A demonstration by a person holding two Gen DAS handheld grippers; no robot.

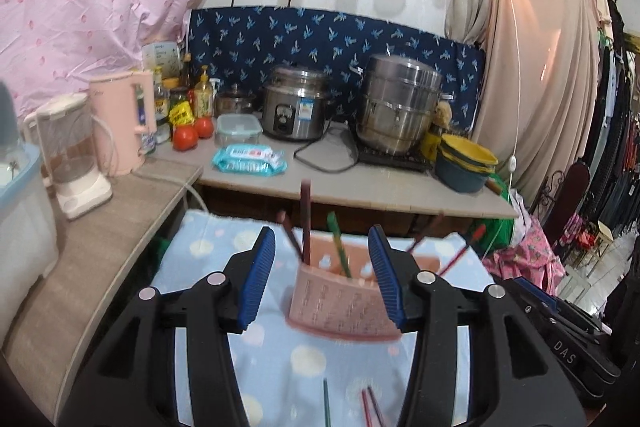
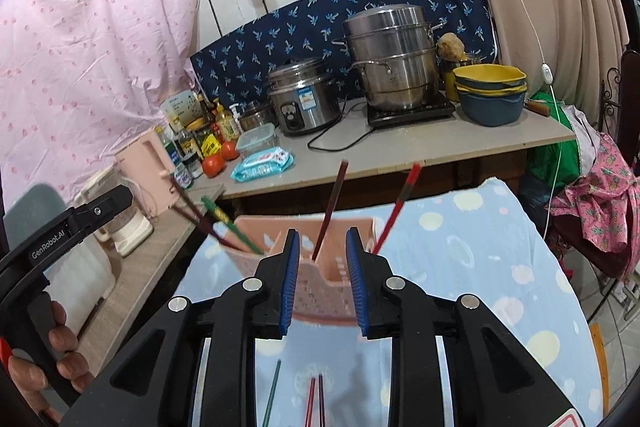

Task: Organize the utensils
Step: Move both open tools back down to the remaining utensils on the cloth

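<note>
A pink perforated utensil holder [image 1: 344,303] [image 2: 324,291] stands on the blue spotted cloth [image 1: 200,267] [image 2: 472,251]. Several chopsticks stand in it: dark red [image 1: 306,223] [image 2: 330,211], green [image 1: 339,247] [image 2: 232,227] and bright red [image 2: 396,211]. A green chopstick [image 1: 327,403] [image 2: 272,391] and a red pair [image 1: 370,407] [image 2: 316,401] lie on the cloth near me. My left gripper [image 1: 322,241] is open and empty, hovering in front of the holder. My right gripper [image 2: 322,237] is open and empty, also just before the holder. The left gripper's body shows at the far left of the right wrist view [image 2: 60,227].
Behind the cloth runs a grey counter [image 1: 360,187] [image 2: 400,147] with a rice cooker [image 1: 296,107], a steel steamer pot [image 1: 400,107], stacked bowls [image 1: 466,159], a wipes pack [image 1: 250,159], tomatoes [image 1: 186,137], bottles, a pink kettle [image 1: 124,123] and a blender [image 1: 76,155]. Clothes hang at right.
</note>
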